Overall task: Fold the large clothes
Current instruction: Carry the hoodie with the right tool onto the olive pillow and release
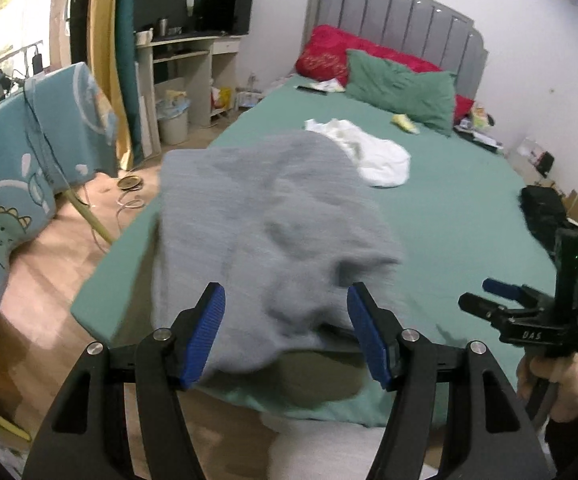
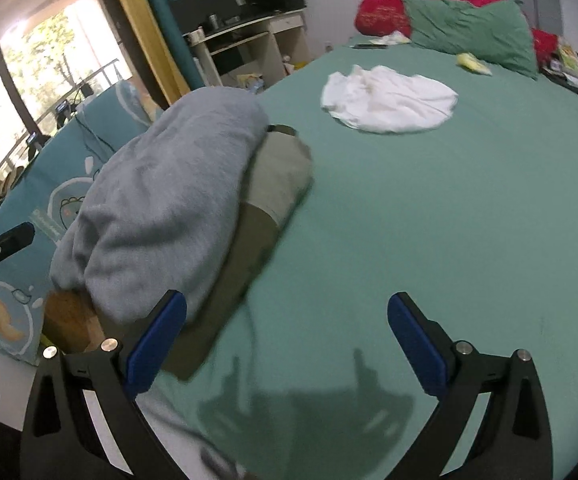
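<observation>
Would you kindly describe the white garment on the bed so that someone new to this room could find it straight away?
Start at the bed with the green sheet and look toward its grey headboard. Short of the green pillow, the white garment lies crumpled flat on the sheet, alone. It is the only white cloth there; the grey garment is heaped on an olive one at the near left edge.

Both the left gripper (image 1: 286, 334) and the right gripper (image 2: 287, 344) are black frames with ribbed blue pads (image 1: 205, 332) and round silver screws. White lettering marks the right gripper's body. The hand (image 1: 557, 384) is bare-skinned above a dark sleeve.
</observation>
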`<state>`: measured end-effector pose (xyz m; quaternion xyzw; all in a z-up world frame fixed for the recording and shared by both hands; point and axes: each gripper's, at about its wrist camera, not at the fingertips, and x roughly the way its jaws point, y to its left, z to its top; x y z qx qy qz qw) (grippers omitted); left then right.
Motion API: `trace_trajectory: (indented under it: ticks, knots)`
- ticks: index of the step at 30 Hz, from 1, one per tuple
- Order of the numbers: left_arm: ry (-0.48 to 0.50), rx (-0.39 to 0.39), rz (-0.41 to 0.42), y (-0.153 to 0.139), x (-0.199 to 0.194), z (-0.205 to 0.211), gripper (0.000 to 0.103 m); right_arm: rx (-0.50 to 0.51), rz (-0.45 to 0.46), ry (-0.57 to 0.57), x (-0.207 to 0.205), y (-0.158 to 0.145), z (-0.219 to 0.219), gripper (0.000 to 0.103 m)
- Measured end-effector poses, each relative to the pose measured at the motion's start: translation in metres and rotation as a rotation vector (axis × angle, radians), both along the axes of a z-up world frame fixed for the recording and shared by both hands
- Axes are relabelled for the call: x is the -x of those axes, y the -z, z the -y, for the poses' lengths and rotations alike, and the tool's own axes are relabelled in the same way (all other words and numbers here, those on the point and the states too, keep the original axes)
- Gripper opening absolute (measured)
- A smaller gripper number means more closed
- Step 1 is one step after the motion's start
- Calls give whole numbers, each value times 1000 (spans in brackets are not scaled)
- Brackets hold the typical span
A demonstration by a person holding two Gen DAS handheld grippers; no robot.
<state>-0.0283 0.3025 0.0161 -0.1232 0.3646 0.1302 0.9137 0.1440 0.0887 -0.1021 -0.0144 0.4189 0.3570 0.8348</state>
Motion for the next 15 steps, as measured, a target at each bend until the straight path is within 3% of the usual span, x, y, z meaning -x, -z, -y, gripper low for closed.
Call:
trace_trajectory:
  ticks: [5, 9, 12, 15]
  knots:
    - [45, 172, 34, 12, 3, 43, 67, 27, 14, 30, 20, 2, 56, 100]
    - [40, 225, 46, 20, 1, 83, 67, 45, 9, 83, 33, 3, 106, 100]
    - [90, 295, 41, 26, -5, 112, 67, 55, 28, 113, 43, -1, 138, 100]
    - [149, 283, 19, 27, -11, 151, 67, 61, 46, 140, 53, -6, 171, 100]
